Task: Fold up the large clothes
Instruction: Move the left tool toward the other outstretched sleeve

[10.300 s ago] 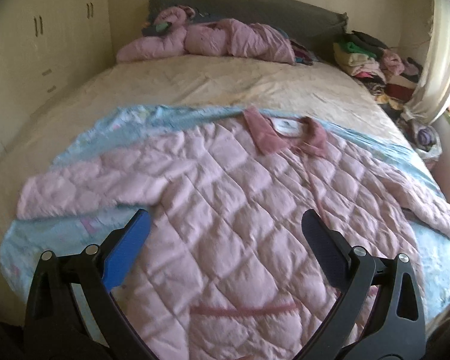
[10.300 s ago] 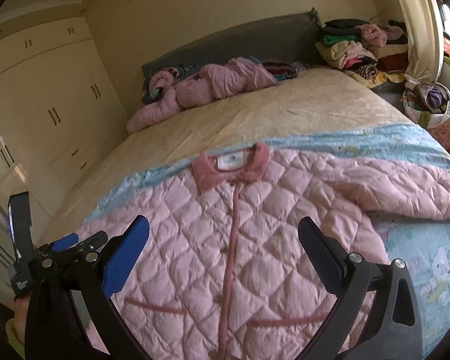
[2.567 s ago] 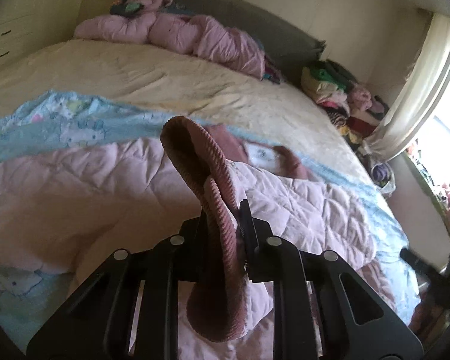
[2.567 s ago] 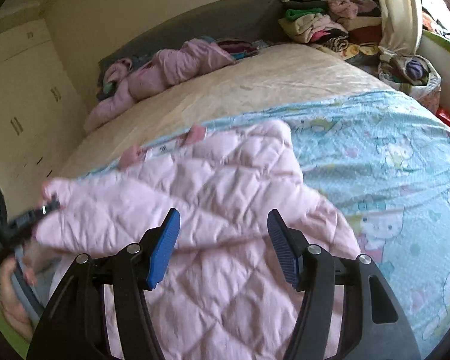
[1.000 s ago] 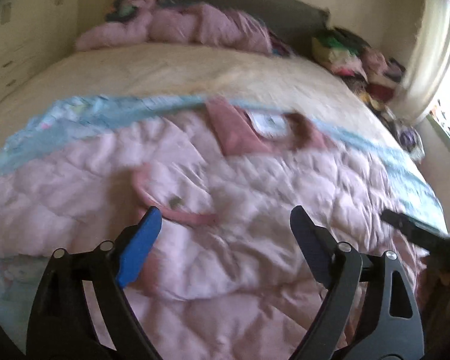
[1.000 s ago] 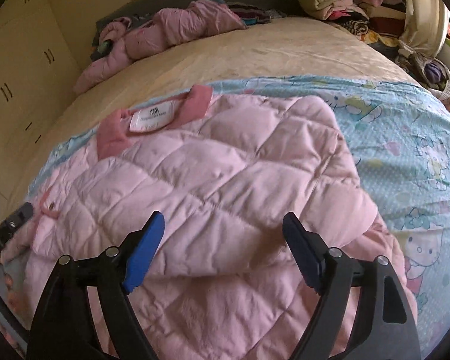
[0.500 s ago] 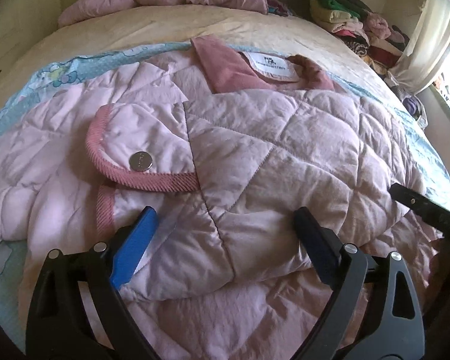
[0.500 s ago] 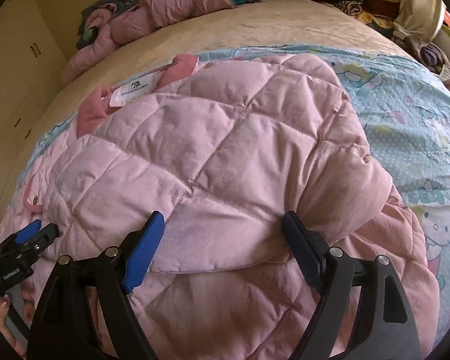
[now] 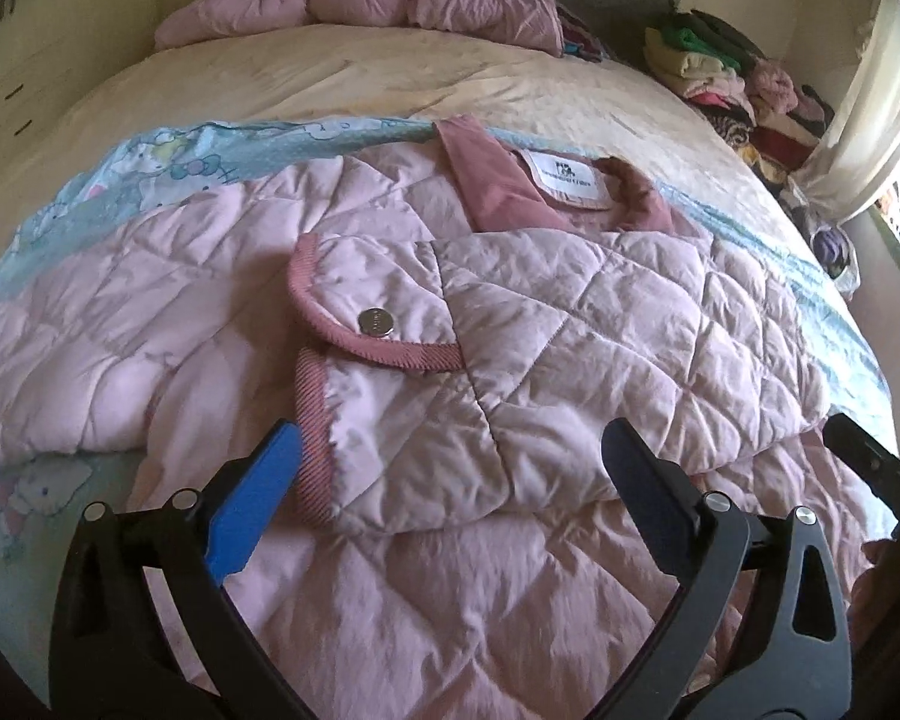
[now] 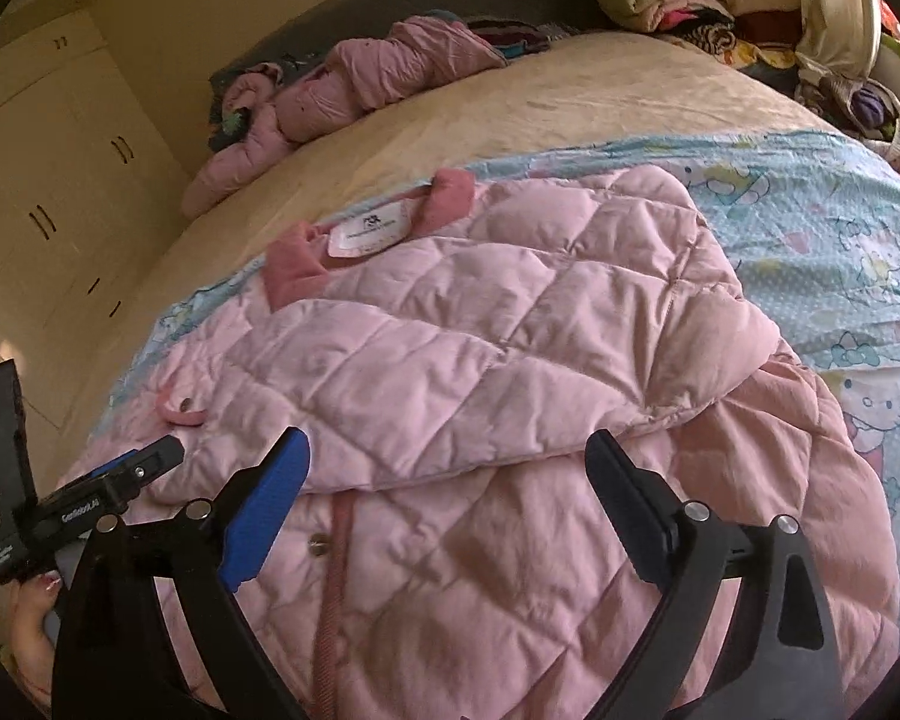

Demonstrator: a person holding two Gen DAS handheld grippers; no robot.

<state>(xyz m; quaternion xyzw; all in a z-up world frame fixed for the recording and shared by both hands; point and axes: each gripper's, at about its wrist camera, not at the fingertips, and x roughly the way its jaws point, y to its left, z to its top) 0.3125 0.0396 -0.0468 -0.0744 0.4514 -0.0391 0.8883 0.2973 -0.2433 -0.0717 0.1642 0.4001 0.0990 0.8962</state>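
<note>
A pink quilted jacket [image 9: 570, 330] lies front up on a light blue cartoon sheet [image 9: 168, 162] on the bed. Its right sleeve is folded across the chest, the cuff [image 9: 360, 312] with a metal snap lying near the middle. The left sleeve [image 9: 60, 360] still stretches out to the left. The darker pink collar [image 9: 498, 192] with a white label is at the far side. My left gripper [image 9: 450, 450] is open and empty above the folded sleeve. My right gripper [image 10: 450, 468] is open and empty above the jacket [image 10: 510, 330] front, near the folded sleeve's edge.
Another pink quilted garment [image 9: 390, 6] lies bunched at the head of the bed. A pile of folded clothes [image 9: 732, 84] stands at the far right by a curtain. Cream wardrobes [image 10: 48, 180] line the left wall. The blue sheet [image 10: 822, 228] shows to the right of the jacket.
The right sleeve was carried over and laid across the chest, then let go. Since half a second ago both open grippers have drawn back slightly from the jacket.
</note>
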